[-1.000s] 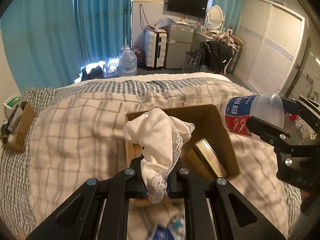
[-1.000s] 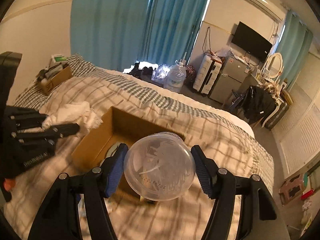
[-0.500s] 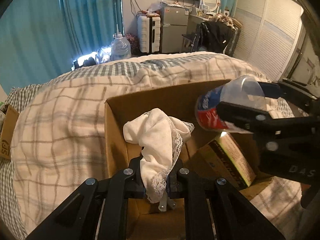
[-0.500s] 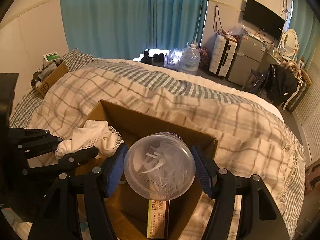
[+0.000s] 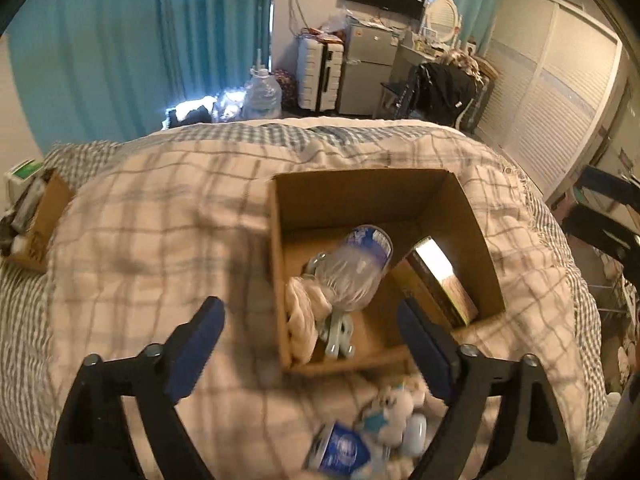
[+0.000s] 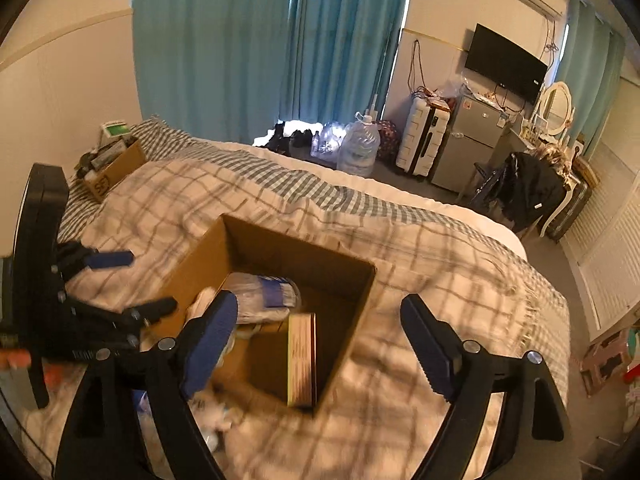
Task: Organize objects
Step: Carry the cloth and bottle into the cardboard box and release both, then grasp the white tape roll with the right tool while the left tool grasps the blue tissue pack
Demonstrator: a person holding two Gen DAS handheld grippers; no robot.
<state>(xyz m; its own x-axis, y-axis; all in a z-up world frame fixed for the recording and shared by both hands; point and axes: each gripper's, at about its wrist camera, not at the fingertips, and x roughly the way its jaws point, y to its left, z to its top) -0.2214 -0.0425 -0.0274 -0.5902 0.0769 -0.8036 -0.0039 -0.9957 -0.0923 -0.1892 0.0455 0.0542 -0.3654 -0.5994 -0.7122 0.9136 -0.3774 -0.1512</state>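
Cardboard box (image 5: 468,220) on the plaid bedspread (image 5: 160,240) now contains both released items. At the box's left wall lies the white lace cloth (image 5: 304,312), let go by the left gripper (image 5: 312,332), whose jaws now stand wide apart and empty. Beside it rests the clear plastic bottle (image 5: 356,268), dropped by the right gripper (image 6: 316,332), likewise spread open. Two placements are complete; a toy (image 5: 396,408) and a can (image 5: 340,450) remain outside.
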